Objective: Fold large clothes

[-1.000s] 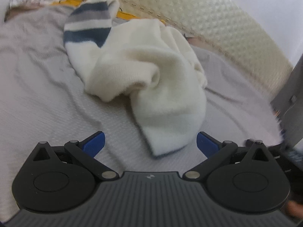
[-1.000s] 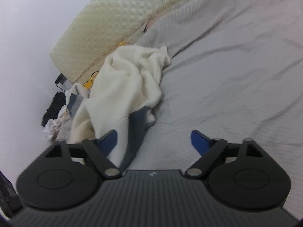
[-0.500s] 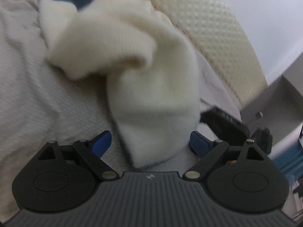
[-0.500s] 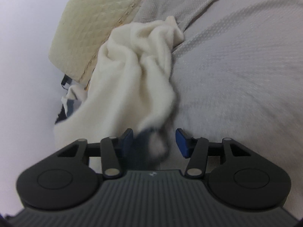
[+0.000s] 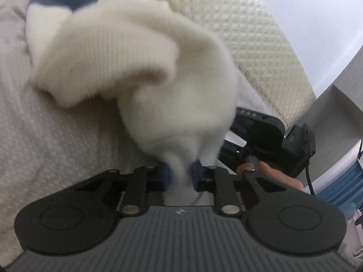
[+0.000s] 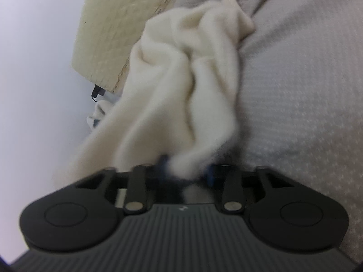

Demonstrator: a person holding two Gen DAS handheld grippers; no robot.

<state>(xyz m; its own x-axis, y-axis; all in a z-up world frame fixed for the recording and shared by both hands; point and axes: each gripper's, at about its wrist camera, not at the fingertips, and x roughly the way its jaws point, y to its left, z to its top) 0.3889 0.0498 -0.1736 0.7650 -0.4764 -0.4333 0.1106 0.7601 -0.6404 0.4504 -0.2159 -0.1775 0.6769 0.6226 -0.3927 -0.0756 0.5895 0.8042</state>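
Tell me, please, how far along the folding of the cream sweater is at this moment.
Done: both grips look made. The left gripper and the right gripper are each shut on an edge of the cream sweater. In hand: holding it by those two edges. Left: everything else; the sweater is bunched and creased on the grey bedspread, neither spread flat nor folded.

One sweater [image 5: 145,72]; two grippers [image 5: 179,176]

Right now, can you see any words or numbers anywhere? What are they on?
"HA9"-like raised letters on the other gripper's black body, seen in the left wrist view: blurred, so the reading is unsure.
A small white logo mark on each gripper's ribbed grey top: a symbol, no letters.
Nothing readable on the cream sweater, the bedcover or the quilted headboard.
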